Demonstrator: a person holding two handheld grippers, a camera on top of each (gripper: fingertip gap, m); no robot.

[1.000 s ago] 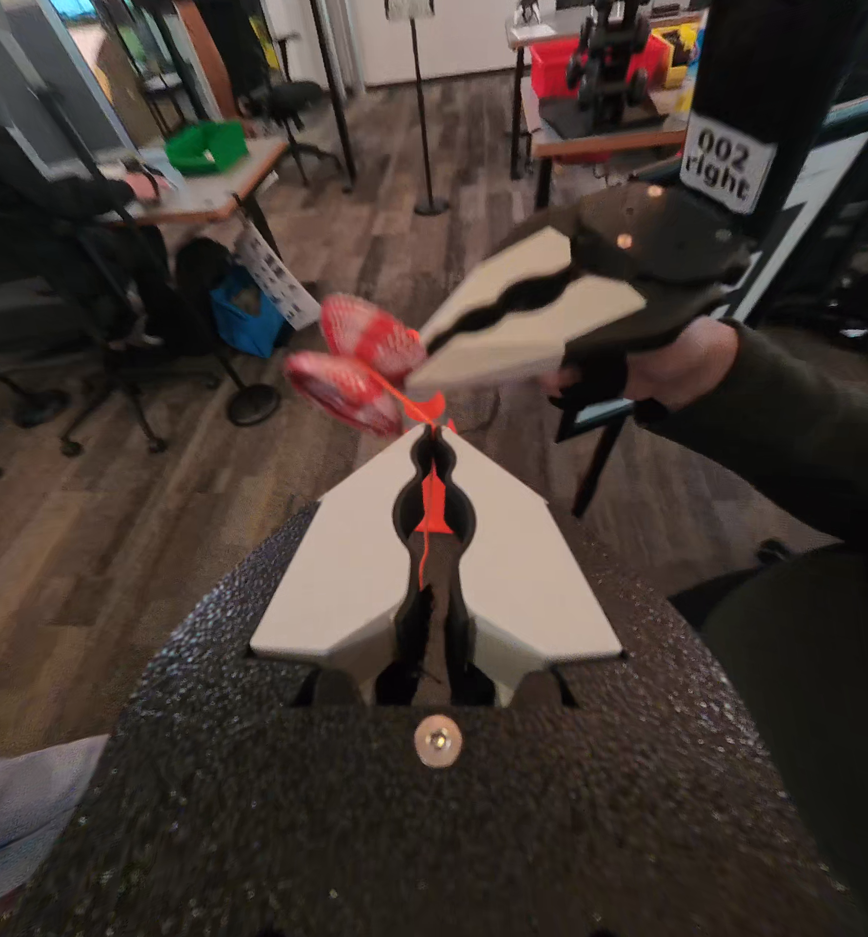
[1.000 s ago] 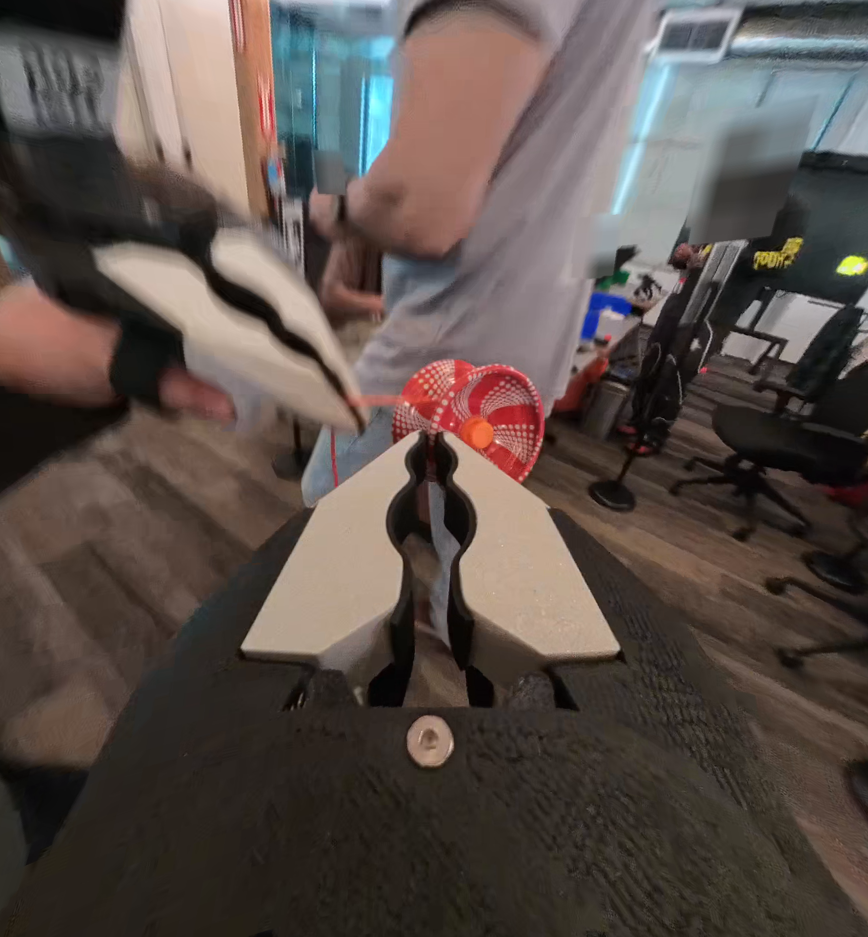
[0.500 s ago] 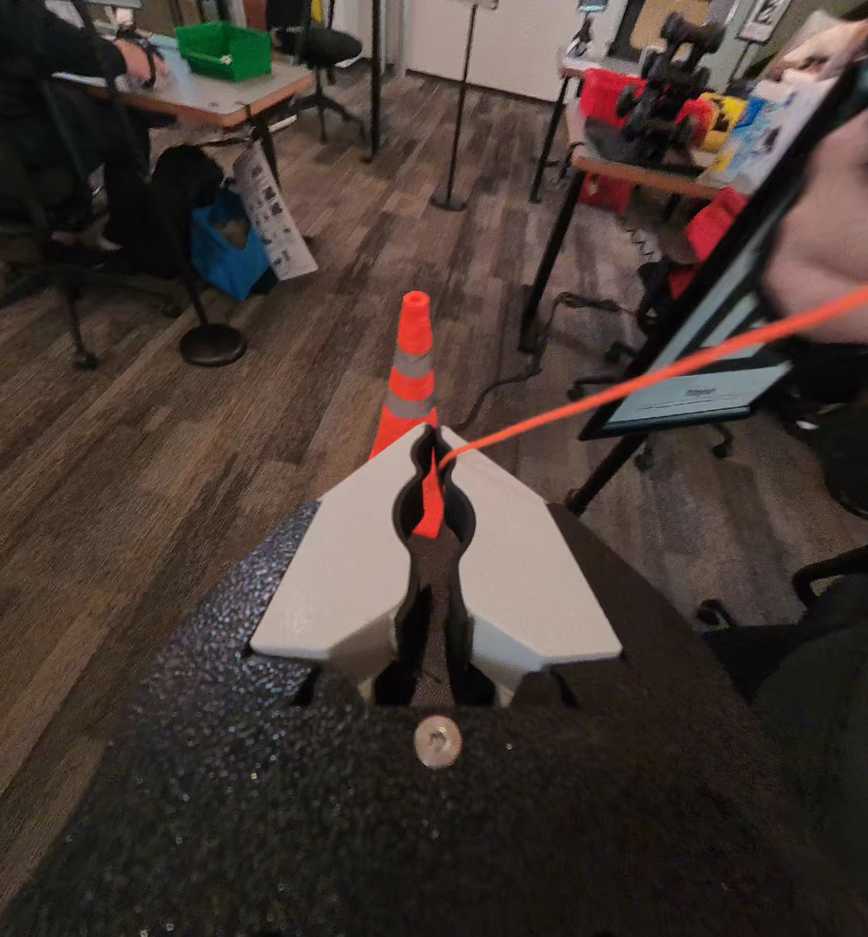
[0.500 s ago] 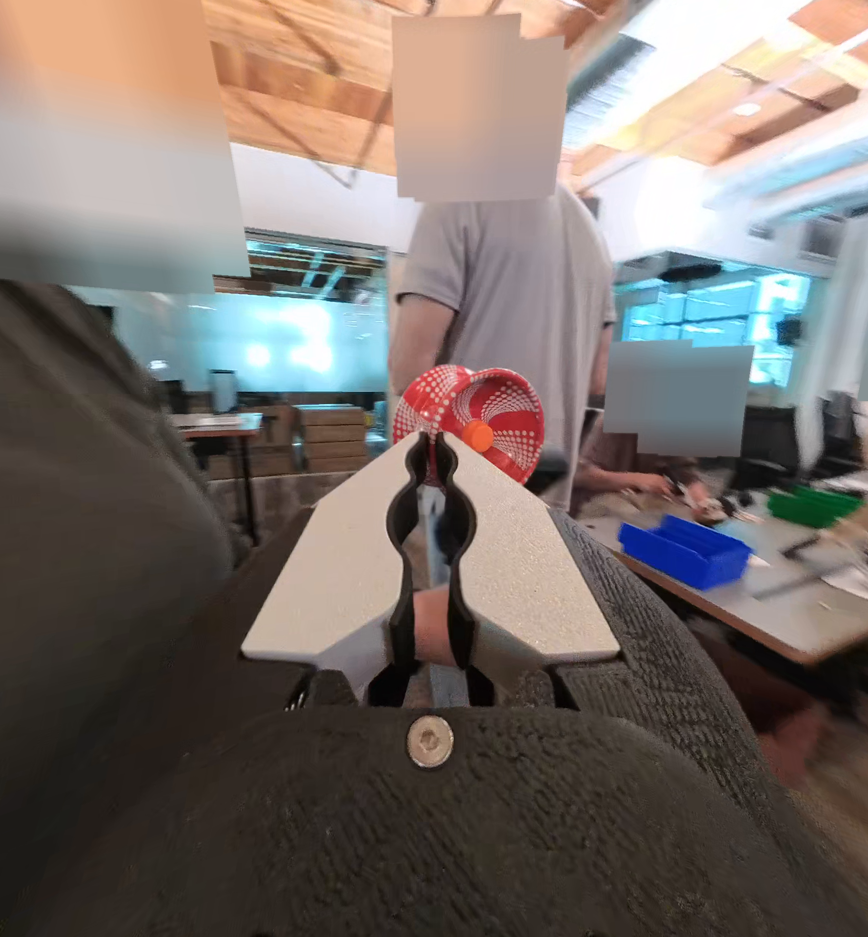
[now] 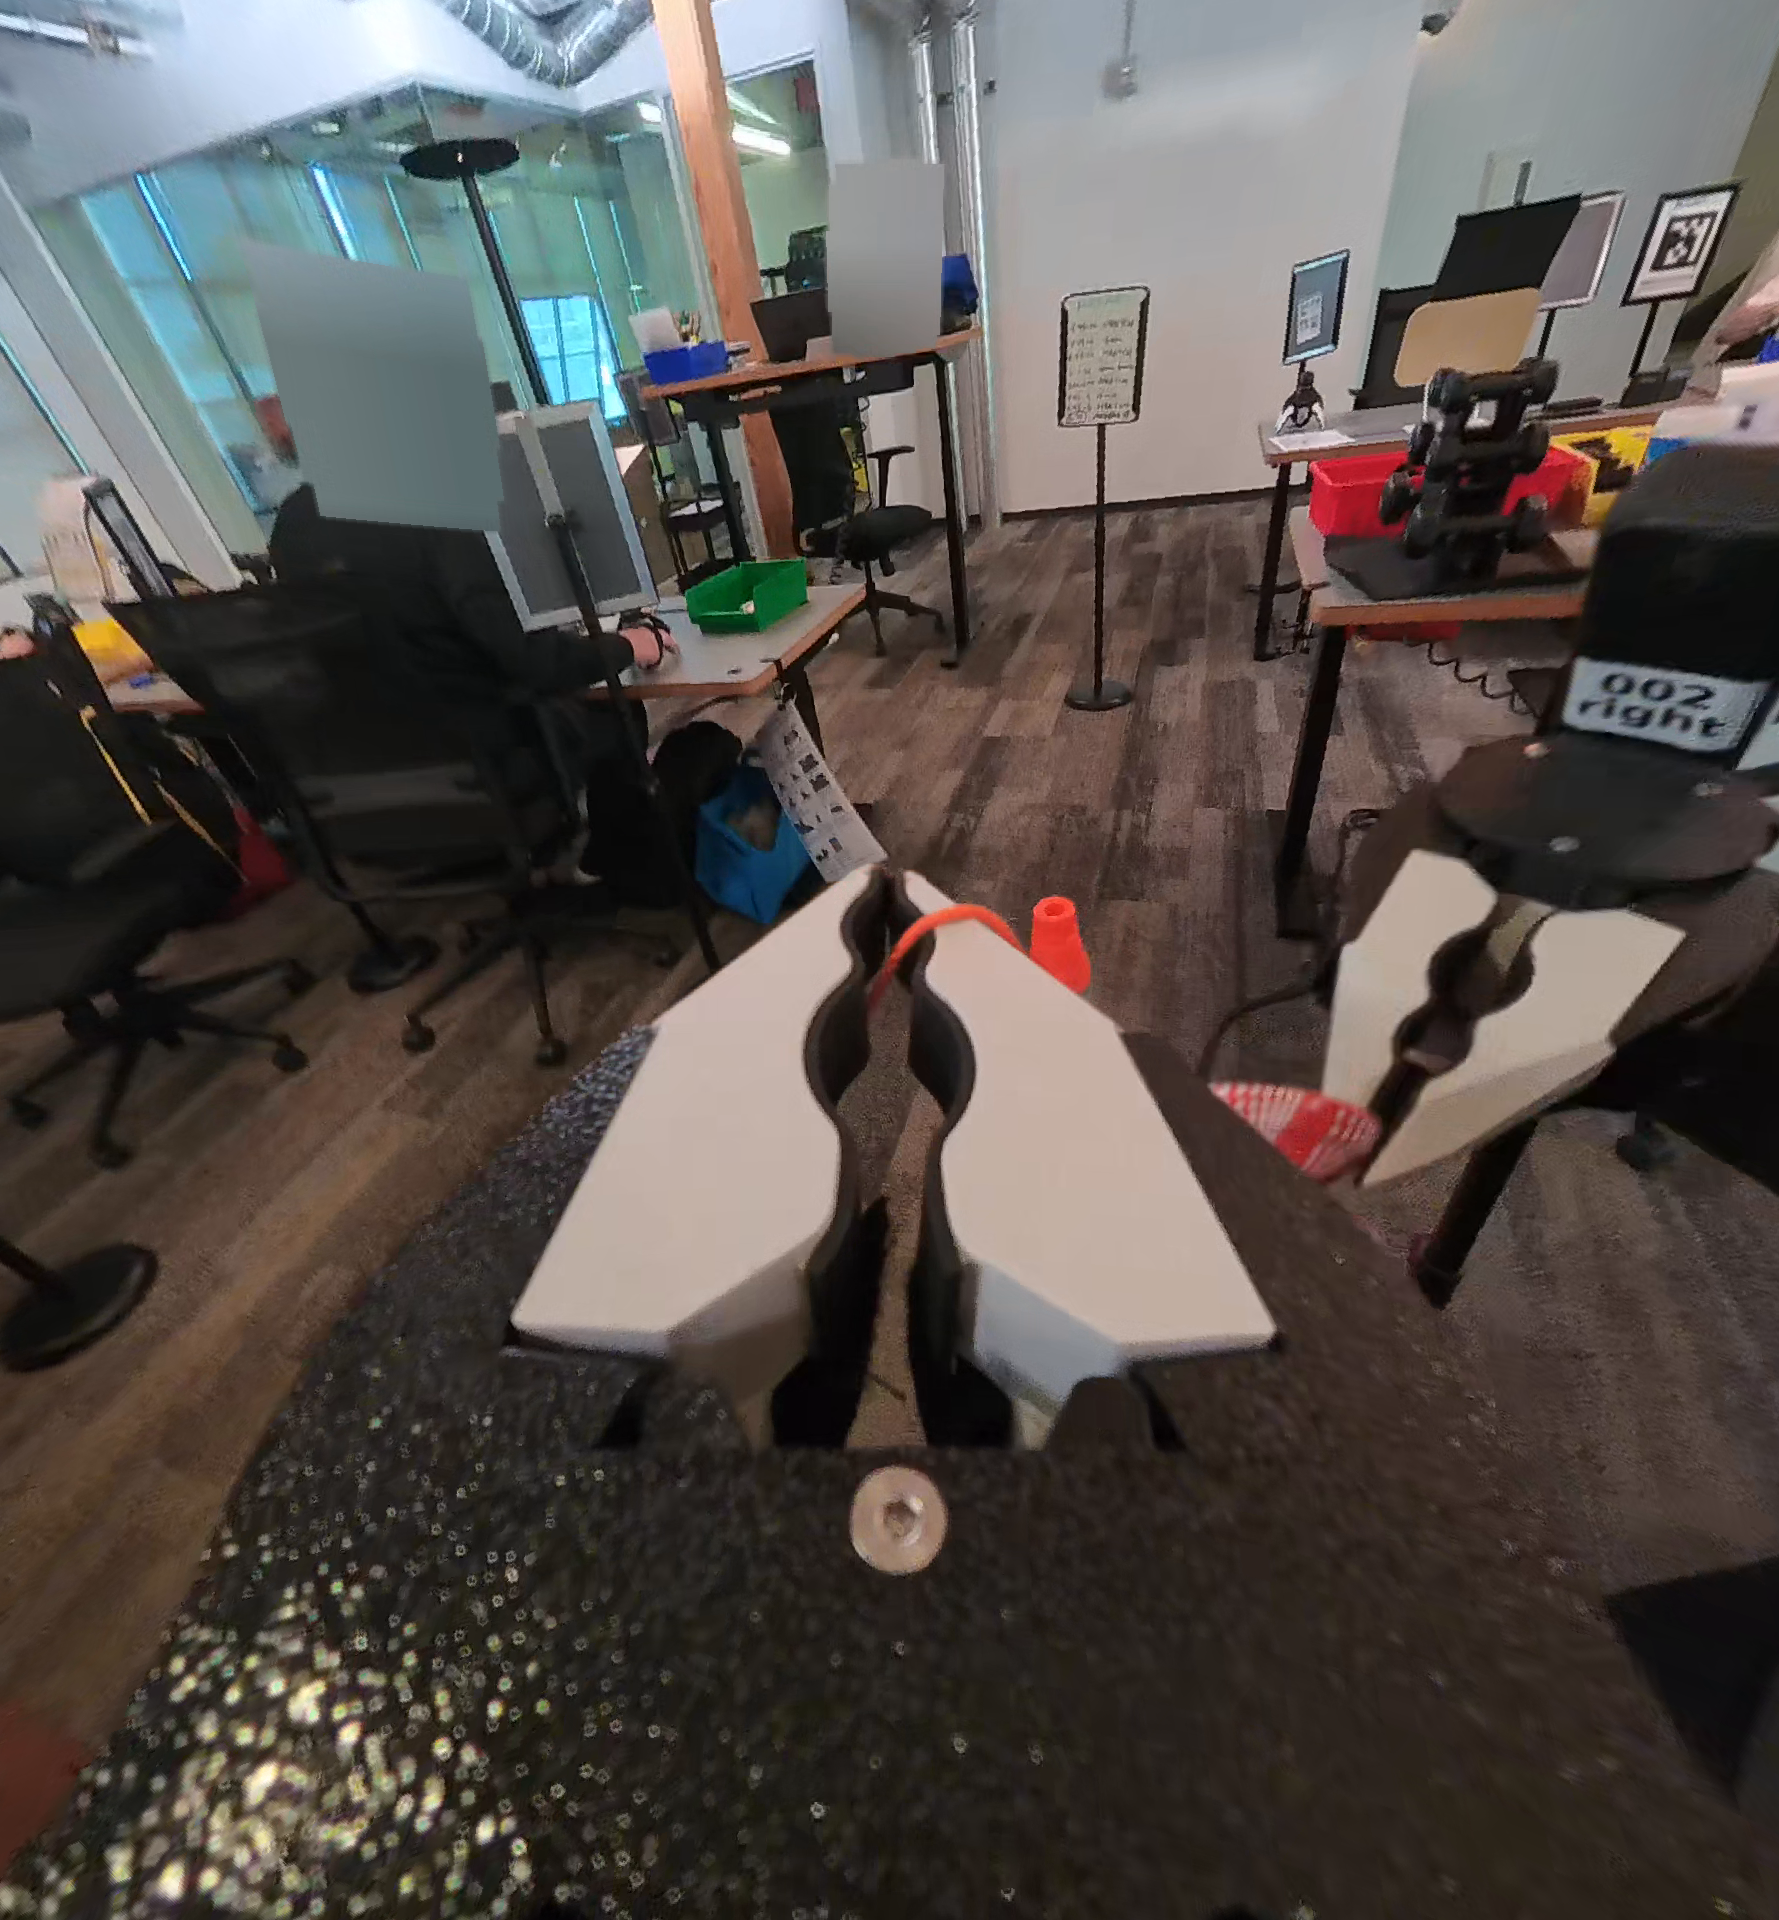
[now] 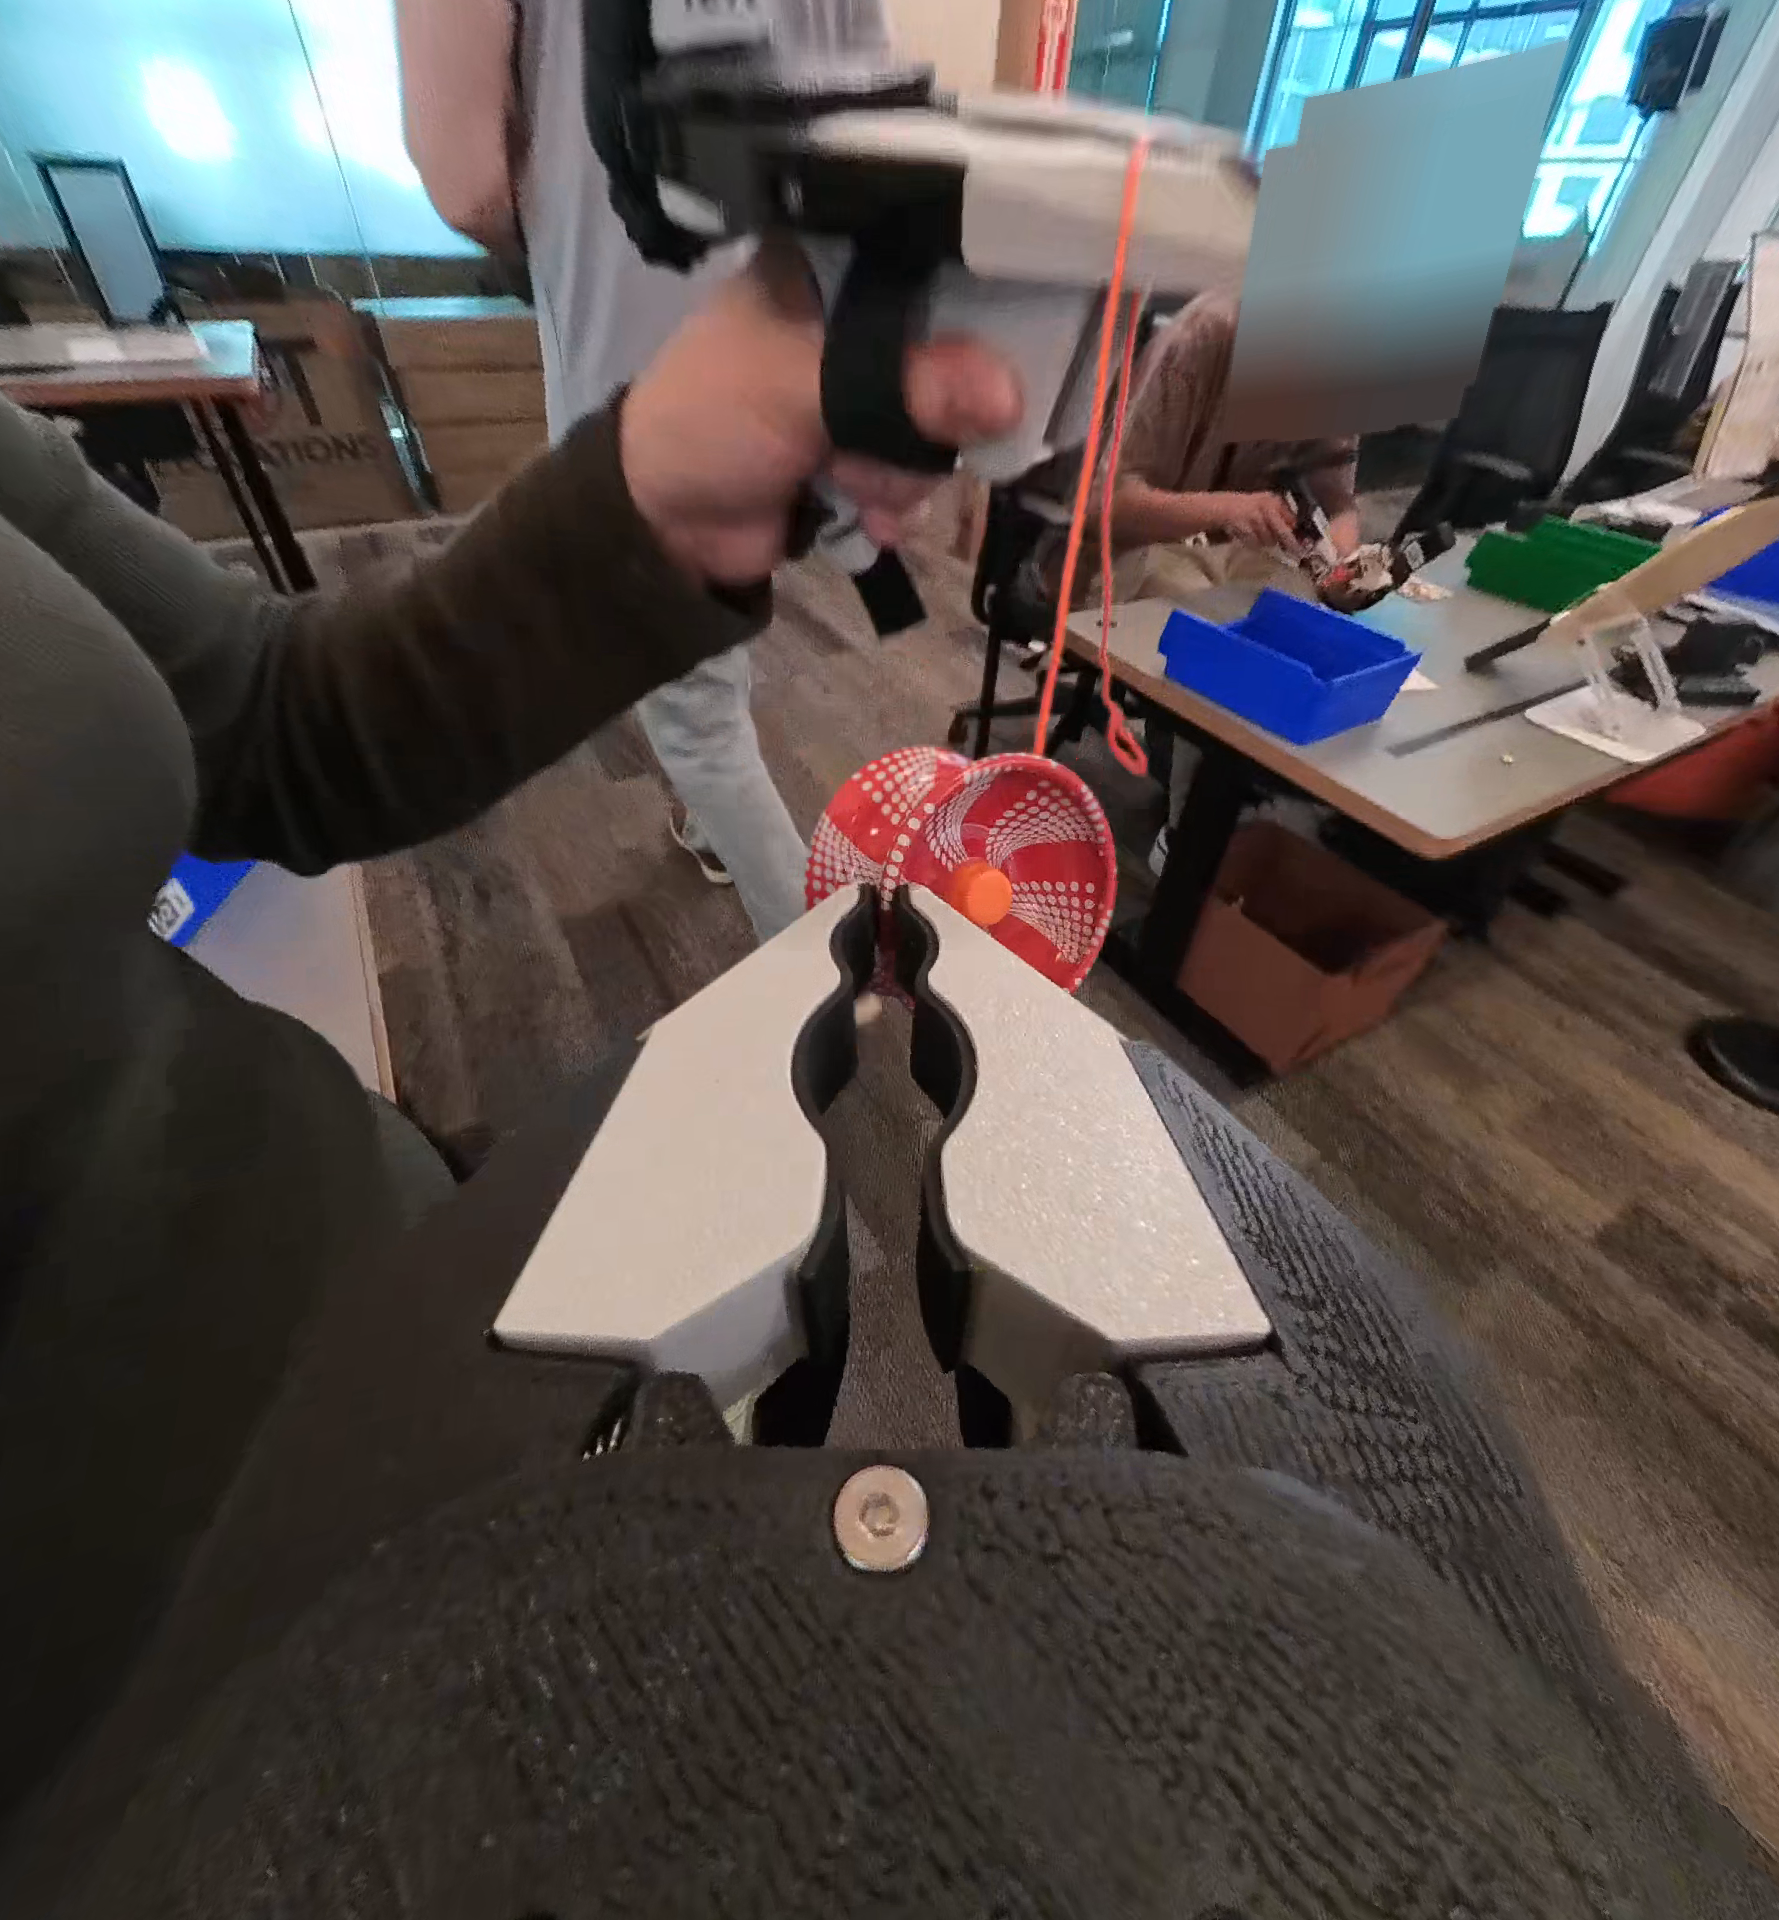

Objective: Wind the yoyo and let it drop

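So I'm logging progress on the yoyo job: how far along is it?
Both grips are set: the right gripper pinches the red yoyo and the left gripper clamps the orange string. Winding is in hand, since a long stretch of string runs unwound between them. The drop is left.

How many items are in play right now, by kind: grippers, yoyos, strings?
Grippers: 2 (left gripper shut on the string, right gripper shut on the yoyo)
Yoyo: 1 (red with white dots)
String: 1 (orange)
Total: 4
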